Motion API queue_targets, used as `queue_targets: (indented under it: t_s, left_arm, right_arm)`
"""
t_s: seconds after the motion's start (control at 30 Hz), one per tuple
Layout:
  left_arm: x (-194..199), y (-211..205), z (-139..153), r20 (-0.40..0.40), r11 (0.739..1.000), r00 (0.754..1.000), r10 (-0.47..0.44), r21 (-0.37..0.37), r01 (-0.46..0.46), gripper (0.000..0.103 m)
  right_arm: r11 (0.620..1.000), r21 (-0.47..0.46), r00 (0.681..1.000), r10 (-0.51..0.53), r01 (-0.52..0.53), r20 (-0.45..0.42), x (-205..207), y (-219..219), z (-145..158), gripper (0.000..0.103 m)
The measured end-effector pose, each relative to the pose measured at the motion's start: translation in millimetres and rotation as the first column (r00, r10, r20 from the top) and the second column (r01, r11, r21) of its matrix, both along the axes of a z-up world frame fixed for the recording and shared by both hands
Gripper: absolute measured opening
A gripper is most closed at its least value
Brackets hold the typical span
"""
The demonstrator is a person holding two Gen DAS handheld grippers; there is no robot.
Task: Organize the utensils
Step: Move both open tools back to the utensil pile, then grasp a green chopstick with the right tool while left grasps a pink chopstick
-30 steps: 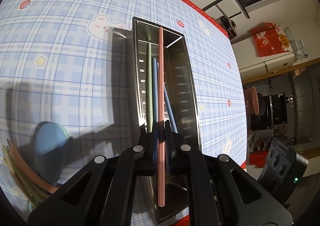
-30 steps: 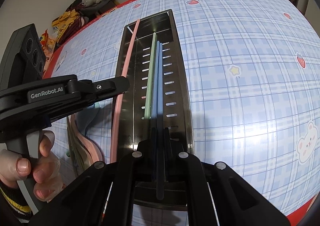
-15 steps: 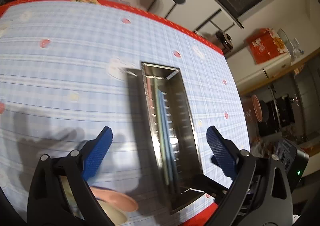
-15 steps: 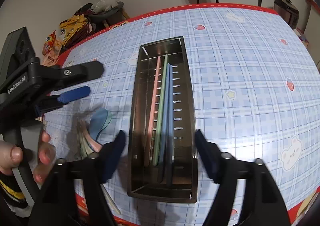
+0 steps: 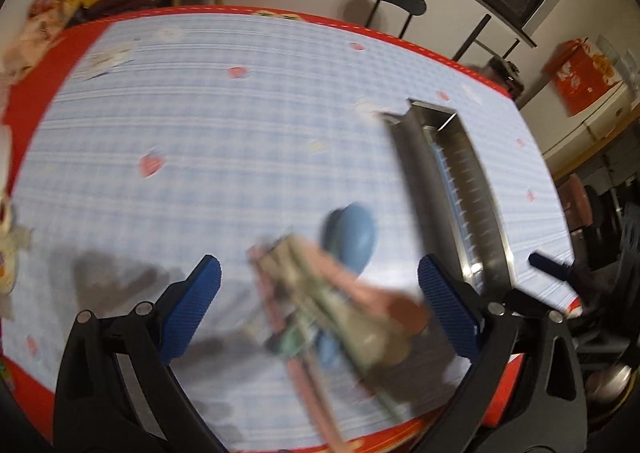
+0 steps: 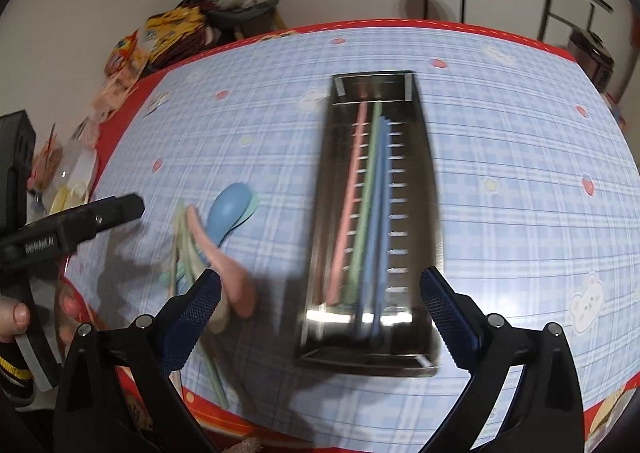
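Both empty, jaws wide: left hand-held gripper [image 5: 318, 307], right hand-held gripper [image 6: 320, 305]. Long perforated steel tray [image 6: 424, 189] ahead of your right holds four pastel chopsticks [image 6: 366, 205]. Loose pastel spoon pile [image 5: 320, 301] under your left remains.

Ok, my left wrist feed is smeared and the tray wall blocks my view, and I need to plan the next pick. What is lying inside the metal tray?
Observer: The metal tray holds four sticks lying lengthwise: a pink stick, a green stick and two blue sticks.
Operator: Any spoons in it?
Observer: None that I can see. The spoon pile lies on the tablecloth to the tray's left, apart from it.
Operator: And the right tongs?
Observer: The right tongs are open and empty, over the tray's near end.
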State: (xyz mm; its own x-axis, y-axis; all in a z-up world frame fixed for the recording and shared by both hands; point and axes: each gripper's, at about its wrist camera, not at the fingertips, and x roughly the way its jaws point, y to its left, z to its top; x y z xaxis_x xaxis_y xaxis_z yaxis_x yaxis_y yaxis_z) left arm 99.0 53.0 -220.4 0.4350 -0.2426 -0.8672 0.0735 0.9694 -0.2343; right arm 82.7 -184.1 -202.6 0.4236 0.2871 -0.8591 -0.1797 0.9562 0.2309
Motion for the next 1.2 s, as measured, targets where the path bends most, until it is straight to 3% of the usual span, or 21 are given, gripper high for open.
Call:
queue_targets:
  t_s: [0.2, 0.33, 0.53, 0.6, 0.73, 0.97, 1.0, 1.03, 1.07, 1.17, 1.2]
  left_arm:
    - [-43, 25, -12, 0.006, 0.999, 0.999, 0.043, 0.018, -0.043, 0.097]
    - [-59, 40, -24, -0.039, 0.995, 0.994, 0.101, -0.002, -0.101, 0.097]
    - [-77, 53, -34, -0.098, 0.989, 0.984, 0.150, 0.002, -0.151, 0.097]
    - [-82, 55, -36, -0.112, 0.987, 0.981, 0.160, 0.005, -0.160, 0.097]
    - [-85, 58, -40, -0.129, 0.985, 0.976, 0.173, 0.012, -0.173, 0.097]
    - [-86, 64, -52, -0.191, 0.979, 0.960, 0.204, 0.027, -0.203, 0.094]
    - [-85, 64, -53, -0.199, 0.979, 0.958, 0.206, 0.034, -0.203, 0.088]
    - [-84, 63, -55, -0.205, 0.979, 0.957, 0.205, 0.036, -0.202, 0.070]
    - [-84, 63, -57, -0.215, 0.979, 0.956, 0.202, 0.036, -0.199, 0.064]
    - [-82, 62, -60, -0.230, 0.981, 0.954, 0.192, 0.020, -0.193, 0.058]
    - [-82, 61, -60, -0.228, 0.982, 0.956, 0.186, 0.015, -0.188, 0.051]
  right_arm:
    - [0.991, -0.006, 0.990, 0.132, -0.132, 0.044, -13, 38, 0, 0.097]
    - [0.974, 0.000, 0.973, 0.226, -0.226, 0.050, -18, 64, 0, 0.097]
    - [0.942, 0.019, 0.942, 0.336, -0.336, -0.013, -26, 91, -12, 0.097]
    - [0.936, -0.011, 0.935, 0.352, -0.352, -0.036, -28, 98, -16, 0.097]
    - [0.927, 0.032, 0.923, 0.374, -0.373, -0.090, -28, 105, -27, 0.097]
    - [0.920, 0.054, 0.904, 0.392, -0.388, -0.171, -29, 109, -45, 0.058]
    - [0.920, 0.051, 0.904, 0.391, -0.388, -0.172, -29, 109, -45, 0.050]
    - [0.920, 0.052, 0.903, 0.392, -0.389, -0.175, -28, 108, -46, 0.046]
    - [0.920, 0.053, 0.902, 0.392, -0.389, -0.181, -28, 107, -47, 0.037]
    - [0.922, 0.039, 0.903, 0.385, -0.385, -0.189, -28, 108, -50, 0.030]
    - [0.922, 0.035, 0.904, 0.386, -0.387, -0.183, -29, 108, -48, 0.028]
